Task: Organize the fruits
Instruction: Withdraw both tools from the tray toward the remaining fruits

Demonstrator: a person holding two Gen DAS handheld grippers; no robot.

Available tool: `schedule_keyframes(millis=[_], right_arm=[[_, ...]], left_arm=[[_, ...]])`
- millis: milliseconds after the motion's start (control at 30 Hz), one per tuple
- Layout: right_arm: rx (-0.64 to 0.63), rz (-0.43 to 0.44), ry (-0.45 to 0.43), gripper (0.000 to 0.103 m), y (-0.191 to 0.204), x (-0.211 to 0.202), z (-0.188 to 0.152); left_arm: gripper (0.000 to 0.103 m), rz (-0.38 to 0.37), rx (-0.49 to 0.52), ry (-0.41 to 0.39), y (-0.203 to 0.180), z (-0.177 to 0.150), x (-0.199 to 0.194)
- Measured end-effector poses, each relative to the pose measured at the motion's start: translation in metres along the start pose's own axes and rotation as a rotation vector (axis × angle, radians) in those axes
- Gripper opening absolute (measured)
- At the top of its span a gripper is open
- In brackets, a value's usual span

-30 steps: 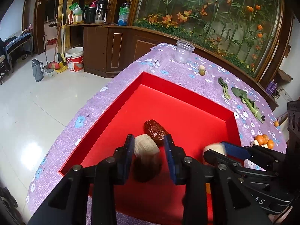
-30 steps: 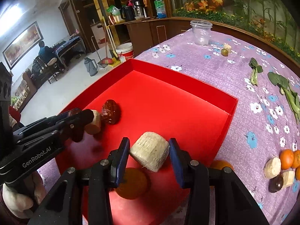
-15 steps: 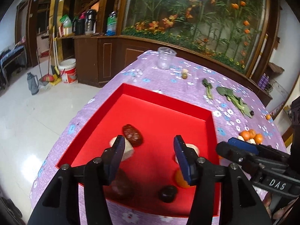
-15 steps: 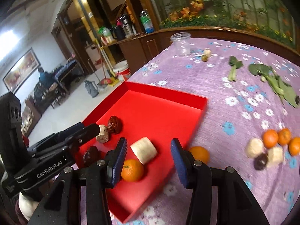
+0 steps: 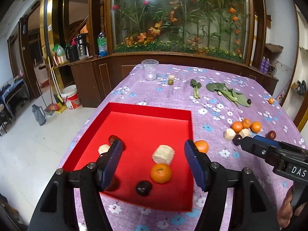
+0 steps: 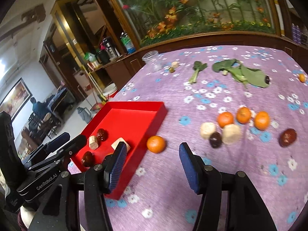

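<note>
tangerine (image 5: 201, 146) is sitting on the cloth just outside the red tray (image 5: 150, 108); my left gripper (image 5: 154, 158) is hanging wide, empty. right view: right gripper (image 6: 152, 158) is gaping wide near that tangerine (image 6: 156, 144). probably light, soft-skinned, rolls; i'm judging across its middle.

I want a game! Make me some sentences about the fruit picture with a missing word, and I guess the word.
1. The tray holding the fruit is the colour ____.
2. The tangerine lying just outside the tray sits on a ____ flowered tablecloth.
3. The right gripper holds nothing; it is ____.
4. The see-through cup at the far end of the table stands ____.

Missing words: red; purple; open; upright
</note>
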State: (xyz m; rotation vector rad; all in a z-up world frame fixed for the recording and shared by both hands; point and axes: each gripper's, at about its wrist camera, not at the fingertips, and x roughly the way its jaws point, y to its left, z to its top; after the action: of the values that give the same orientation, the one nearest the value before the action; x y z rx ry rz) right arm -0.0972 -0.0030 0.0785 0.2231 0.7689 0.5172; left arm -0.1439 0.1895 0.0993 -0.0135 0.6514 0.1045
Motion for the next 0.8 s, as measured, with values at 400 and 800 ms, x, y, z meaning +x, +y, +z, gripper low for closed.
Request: schedule_keyframes(millis=[400,800], right_arm=[[0.045,-0.021,-0.055,0.065,-0.034,-0.036,-0.015],[0.093,-0.051,-0.066,0.065,-0.065,-0.049,-0.027]], left_arm=[[0.073,0.005,0.093,-0.012,-0.043,-0.002,-0.017],[0.073,-0.023,0.122,0.022,-0.061,-0.005,-0.012]])
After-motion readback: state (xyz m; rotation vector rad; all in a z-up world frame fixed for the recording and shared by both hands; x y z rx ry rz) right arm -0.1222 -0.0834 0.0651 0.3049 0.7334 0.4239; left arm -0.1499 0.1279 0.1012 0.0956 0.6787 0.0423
